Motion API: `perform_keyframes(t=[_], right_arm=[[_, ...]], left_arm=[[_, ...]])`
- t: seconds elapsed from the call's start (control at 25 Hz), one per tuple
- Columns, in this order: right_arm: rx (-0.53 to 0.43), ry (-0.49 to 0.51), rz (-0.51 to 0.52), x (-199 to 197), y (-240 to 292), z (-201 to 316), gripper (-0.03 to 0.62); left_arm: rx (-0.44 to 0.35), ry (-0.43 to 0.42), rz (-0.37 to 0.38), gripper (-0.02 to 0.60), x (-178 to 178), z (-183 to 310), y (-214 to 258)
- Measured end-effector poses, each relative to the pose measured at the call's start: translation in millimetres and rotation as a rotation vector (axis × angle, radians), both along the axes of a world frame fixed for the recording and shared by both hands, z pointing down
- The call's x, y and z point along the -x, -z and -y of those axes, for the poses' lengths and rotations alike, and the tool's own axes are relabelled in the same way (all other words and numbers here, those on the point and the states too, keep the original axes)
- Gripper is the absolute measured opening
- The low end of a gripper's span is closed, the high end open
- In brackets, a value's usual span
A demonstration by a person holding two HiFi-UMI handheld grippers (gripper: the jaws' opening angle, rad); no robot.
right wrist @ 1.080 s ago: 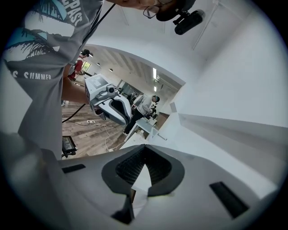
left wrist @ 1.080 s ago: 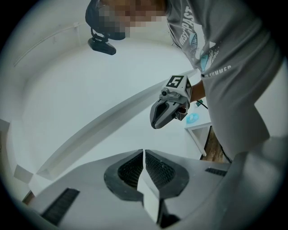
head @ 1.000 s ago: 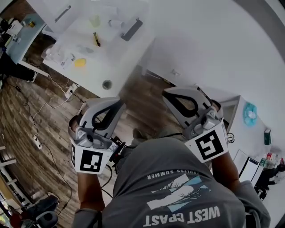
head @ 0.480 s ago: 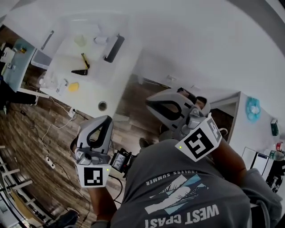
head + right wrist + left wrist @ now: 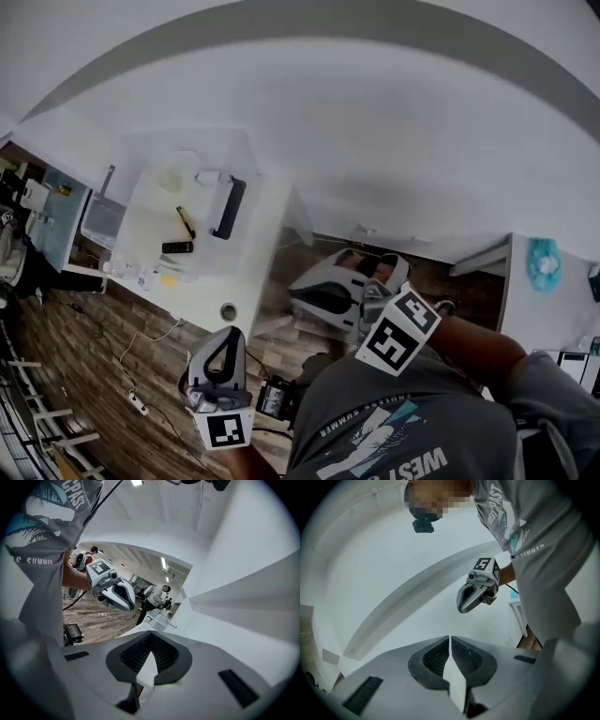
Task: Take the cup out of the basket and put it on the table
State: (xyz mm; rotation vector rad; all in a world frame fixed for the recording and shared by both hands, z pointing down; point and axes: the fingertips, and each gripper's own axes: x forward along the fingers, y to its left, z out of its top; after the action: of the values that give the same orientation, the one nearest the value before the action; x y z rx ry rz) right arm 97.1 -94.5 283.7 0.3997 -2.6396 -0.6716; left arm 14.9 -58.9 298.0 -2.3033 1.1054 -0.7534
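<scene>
Grey left gripper [image 5: 449, 644] and grey right gripper [image 5: 150, 638] are pinched closed, empty, off the cluttered white table [image 5: 246, 262]; cup and basket undiscernible, so handling cannot be judged.

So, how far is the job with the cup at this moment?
Nothing looks done yet. The left gripper and the right gripper are both shut with nothing between the jaws, and both are held close to the person, away from the white table. No cup or basket can be made out among the small things on it. Reaching, gripping, lifting out and setting down are all left.
</scene>
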Motion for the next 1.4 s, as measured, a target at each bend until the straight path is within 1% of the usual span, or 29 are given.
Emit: perform_keyframes(t=[0.2, 0.36, 0.56, 0.68, 0.76, 0.96, 1.12, 1.28, 1.4], right_arm=[[0.018, 0.011, 0.013, 5, -2, 30, 0.011], [0.007, -0.006, 0.004, 17, 0, 53, 0.011], [-0.018, -0.046, -0.003, 38, 7, 69, 0.011], [-0.032, -0.073, -0.016, 48, 6, 81, 0.011], [-0.031, -0.080, -0.018, 54, 6, 85, 0.011], [-0.024, -0.052, -0.043, 57, 1, 97, 0.011], [-0.011, -0.022, -0.038, 58, -2, 119, 0.011], [0.000, 0.055, -0.021, 57, -1, 138, 0.011], [-0.008, 0.103, -0.008, 55, 8, 156, 0.011]], left_arm=[[0.002, 0.010, -0.017, 0.026, 2, 22, 3], [-0.029, 0.010, -0.056, 0.026, 17, 45, 6], [-0.061, -0.026, -0.068, 0.026, 44, 71, 14], [-0.066, -0.051, -0.090, 0.026, 54, 81, 11], [-0.067, -0.060, -0.087, 0.026, 60, 89, 9], [-0.058, -0.054, -0.074, 0.026, 64, 104, 11], [-0.058, -0.014, -0.045, 0.026, 68, 126, 9], [-0.054, 0.058, -0.048, 0.026, 64, 139, 16], [-0.050, 0.095, -0.009, 0.026, 58, 152, 22]])
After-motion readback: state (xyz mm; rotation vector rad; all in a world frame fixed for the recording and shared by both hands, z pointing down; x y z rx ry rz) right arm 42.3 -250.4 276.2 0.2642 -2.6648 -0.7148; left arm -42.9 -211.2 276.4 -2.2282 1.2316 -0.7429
